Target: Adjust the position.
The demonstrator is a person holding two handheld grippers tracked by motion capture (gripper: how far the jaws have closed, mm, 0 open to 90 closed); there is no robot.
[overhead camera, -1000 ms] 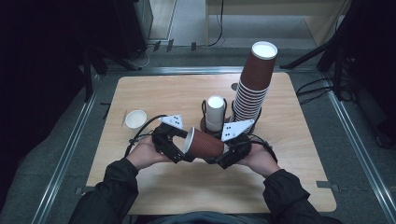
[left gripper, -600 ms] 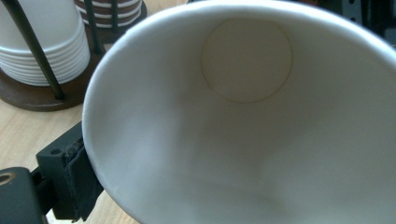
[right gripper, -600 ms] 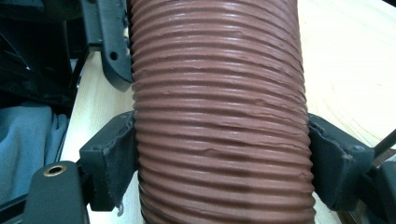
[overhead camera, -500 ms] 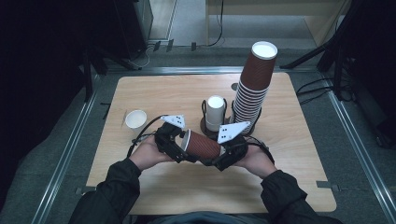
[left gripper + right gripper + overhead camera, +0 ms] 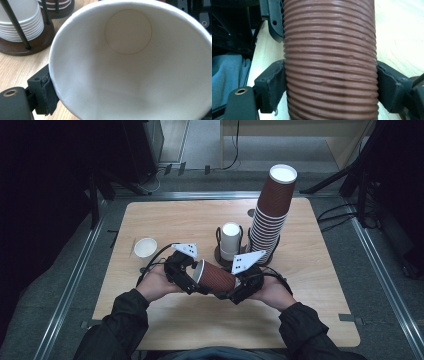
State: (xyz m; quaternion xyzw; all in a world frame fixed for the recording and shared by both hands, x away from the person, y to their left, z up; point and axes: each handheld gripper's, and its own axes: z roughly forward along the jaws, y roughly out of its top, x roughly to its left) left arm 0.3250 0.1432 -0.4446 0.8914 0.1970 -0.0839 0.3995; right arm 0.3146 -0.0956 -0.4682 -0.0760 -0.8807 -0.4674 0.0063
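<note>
The high view looks forward and down over the wooden table [image 5: 310, 270]. The left gripper view faces closely into the mouth of the brown ribbed cup [image 5: 130, 65]; the right gripper view sits close against its side [image 5: 330, 62]

There are two grippers [image 5: 186, 270] [image 5: 245, 280], one brown cup [image 5: 216, 278] held sideways, one small white cup [image 5: 145, 247], two cup stacks [image 5: 231, 240] [image 5: 272, 215], one table [image 5: 200, 220].

The ribbed brown paper cup [image 5: 216, 278] lies sideways between both grippers (tall brown cup stack [image 5: 270, 217] at one o'clock).
</note>
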